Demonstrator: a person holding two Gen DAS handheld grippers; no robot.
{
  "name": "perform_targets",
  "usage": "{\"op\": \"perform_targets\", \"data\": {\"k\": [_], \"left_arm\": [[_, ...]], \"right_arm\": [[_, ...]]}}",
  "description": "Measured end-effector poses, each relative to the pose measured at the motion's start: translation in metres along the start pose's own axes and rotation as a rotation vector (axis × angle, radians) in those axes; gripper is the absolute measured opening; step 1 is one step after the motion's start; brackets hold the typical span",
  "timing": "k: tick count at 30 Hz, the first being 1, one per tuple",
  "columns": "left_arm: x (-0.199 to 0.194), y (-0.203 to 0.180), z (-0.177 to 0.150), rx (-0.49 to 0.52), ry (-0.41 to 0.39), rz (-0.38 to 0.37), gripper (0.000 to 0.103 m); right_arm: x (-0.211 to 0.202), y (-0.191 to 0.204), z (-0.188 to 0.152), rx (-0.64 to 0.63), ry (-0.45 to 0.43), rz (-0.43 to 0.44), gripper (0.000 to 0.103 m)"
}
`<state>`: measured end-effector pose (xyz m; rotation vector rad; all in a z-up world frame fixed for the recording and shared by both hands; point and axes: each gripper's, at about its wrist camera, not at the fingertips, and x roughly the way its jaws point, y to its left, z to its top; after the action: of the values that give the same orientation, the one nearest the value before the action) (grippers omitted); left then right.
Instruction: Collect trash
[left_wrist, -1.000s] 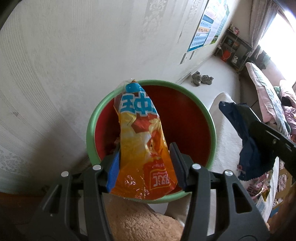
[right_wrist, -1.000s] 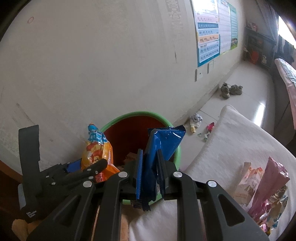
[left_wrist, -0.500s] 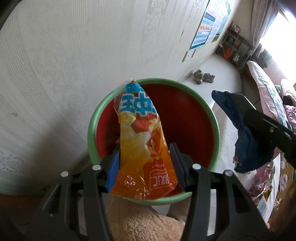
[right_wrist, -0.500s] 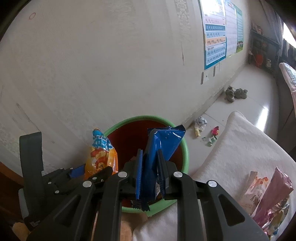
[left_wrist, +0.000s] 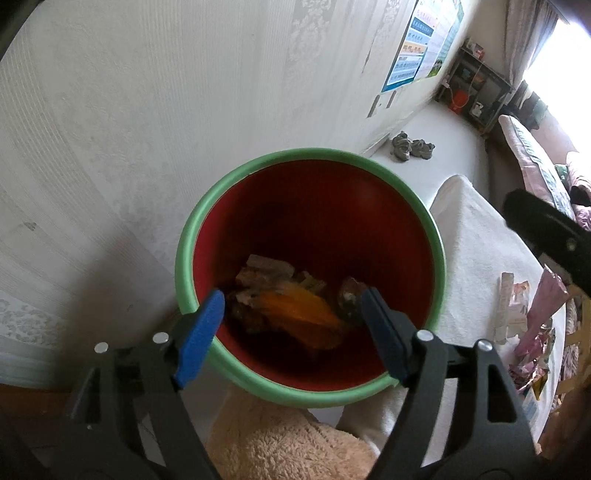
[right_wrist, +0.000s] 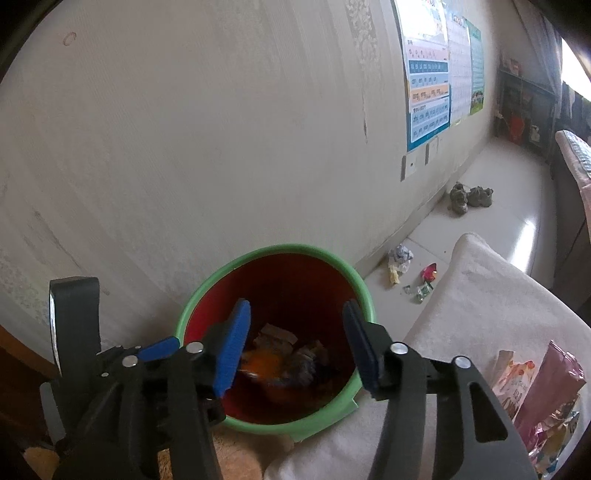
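Observation:
A red bin with a green rim (left_wrist: 192, 236) (right_wrist: 354, 284) stands against the wall. My left gripper (left_wrist: 293, 314) is open and empty just above its near rim. The orange snack bag (left_wrist: 299, 310) (right_wrist: 264, 365) lies inside on other trash. My right gripper (right_wrist: 295, 332) is open and empty over the bin too. The blue wrapper is not clearly visible among the dark trash at the bottom. Several snack wrappers (right_wrist: 535, 384) (left_wrist: 532, 317) lie on the white cloth (right_wrist: 480, 295) to the right.
Loose wrappers (right_wrist: 402, 258) lie on the floor by the wall beyond the bin. A pair of shoes (right_wrist: 469, 195) sits farther along. A beige fluffy towel (left_wrist: 288, 443) lies below the bin. Posters (right_wrist: 428, 85) hang on the wall.
Both grippers opened. The orange snack bag dropped from my left gripper into the bin, and the blue wrapper left my right gripper.

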<state>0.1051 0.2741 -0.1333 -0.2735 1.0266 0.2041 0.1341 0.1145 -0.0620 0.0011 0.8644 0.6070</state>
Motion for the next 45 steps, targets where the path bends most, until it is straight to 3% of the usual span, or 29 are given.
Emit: {"op": "perform_targets", "data": {"k": [11, 24, 32, 35, 38, 41, 45], "left_arm": [[-0.023, -0.032, -0.017, 0.056, -0.026, -0.048, 0.078], [-0.050, -0.127, -0.058, 0.219, 0.006, -0.158, 0.078], [-0.075, -0.167, -0.083, 0.333, -0.006, -0.235, 0.083], [-0.075, -0.179, -0.096, 0.365, 0.020, -0.270, 0.085], [-0.070, -0.197, -0.115, 0.430, 0.067, -0.302, 0.085], [-0.063, -0.219, -0.143, 0.535, 0.138, -0.327, 0.087], [-0.054, -0.228, -0.165, 0.571, 0.213, -0.332, 0.088]], "right_arm": [[-0.073, -0.048, -0.037, 0.145, -0.046, -0.042, 0.054], [-0.152, -0.124, -0.135, 0.327, -0.014, -0.196, 0.058], [-0.202, -0.185, -0.163, 0.430, -0.051, -0.354, 0.058], [-0.213, -0.206, -0.172, 0.494, -0.059, -0.399, 0.059], [-0.217, -0.219, -0.183, 0.547, -0.040, -0.372, 0.059], [-0.211, -0.217, -0.187, 0.501, 0.019, -0.360, 0.061], [-0.191, -0.210, -0.191, 0.369, 0.133, -0.318, 0.064]]}}
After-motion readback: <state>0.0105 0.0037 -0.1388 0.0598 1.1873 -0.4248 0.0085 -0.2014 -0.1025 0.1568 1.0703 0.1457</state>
